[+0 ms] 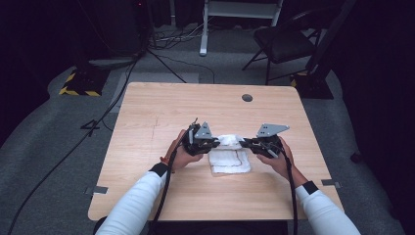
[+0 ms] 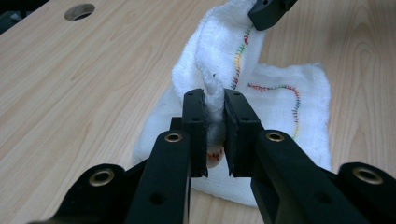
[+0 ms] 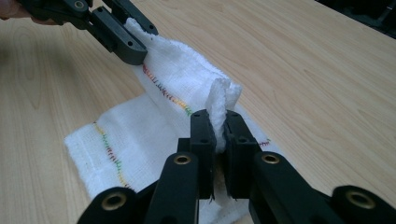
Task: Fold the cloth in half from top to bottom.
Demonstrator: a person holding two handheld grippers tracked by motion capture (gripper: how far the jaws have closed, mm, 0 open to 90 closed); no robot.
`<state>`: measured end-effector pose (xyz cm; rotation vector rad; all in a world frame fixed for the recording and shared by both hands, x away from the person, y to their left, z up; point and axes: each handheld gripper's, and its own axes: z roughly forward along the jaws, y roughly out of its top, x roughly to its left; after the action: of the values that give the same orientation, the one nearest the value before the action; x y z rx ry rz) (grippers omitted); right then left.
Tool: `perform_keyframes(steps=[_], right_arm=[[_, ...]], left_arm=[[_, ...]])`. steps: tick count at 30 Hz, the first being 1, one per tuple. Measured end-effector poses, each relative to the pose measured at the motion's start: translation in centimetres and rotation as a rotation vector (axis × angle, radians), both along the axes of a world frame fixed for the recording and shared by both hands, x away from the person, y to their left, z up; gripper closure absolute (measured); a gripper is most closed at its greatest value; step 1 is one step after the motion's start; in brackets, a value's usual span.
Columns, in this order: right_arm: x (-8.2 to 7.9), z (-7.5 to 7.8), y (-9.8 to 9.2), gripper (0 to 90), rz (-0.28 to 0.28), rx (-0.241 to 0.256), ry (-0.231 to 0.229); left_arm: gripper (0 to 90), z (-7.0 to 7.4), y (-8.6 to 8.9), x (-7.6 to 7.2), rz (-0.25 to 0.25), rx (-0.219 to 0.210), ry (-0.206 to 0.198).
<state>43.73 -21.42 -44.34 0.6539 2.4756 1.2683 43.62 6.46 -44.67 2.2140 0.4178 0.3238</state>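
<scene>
Both tongs [image 2: 215, 133] [image 3: 218, 140] pinching soft white gauzy cloth [image 1: 230, 160], colourful stitched edges.

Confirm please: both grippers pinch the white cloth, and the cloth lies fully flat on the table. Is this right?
Not quite. Both grippers, left and right, do pinch the white cloth, but it is not fully flat: the left gripper view shows the pinched edge lifted above the table.
</scene>
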Motion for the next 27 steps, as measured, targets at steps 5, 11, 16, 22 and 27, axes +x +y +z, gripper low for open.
perform_keyframes(steps=[5,11,16,22,27], right_arm=[[-0.5,-0.1,-0.3,84.3,0.013,-0.005,0.001],[-1.2,-0.5,-0.6,84.0,0.040,-0.026,0.016],[-1.7,-0.9,-0.8,83.5,0.060,-0.037,0.029],[-2.2,-1.2,-1.0,83.2,0.089,-0.052,0.045],[-2.6,-1.5,-1.1,83.5,0.102,-0.071,0.052]], left_arm=[[80.4,-0.2,-0.2,-0.7,-0.026,0.018,-0.001],[79.9,-0.6,-0.4,-1.4,-0.055,0.044,-0.003],[79.9,-0.9,-0.3,-1.9,-0.067,0.063,0.001],[79.5,-1.2,0.0,-2.5,-0.080,0.068,0.002],[79.3,-1.4,0.1,-3.1,-0.102,0.075,0.011]])
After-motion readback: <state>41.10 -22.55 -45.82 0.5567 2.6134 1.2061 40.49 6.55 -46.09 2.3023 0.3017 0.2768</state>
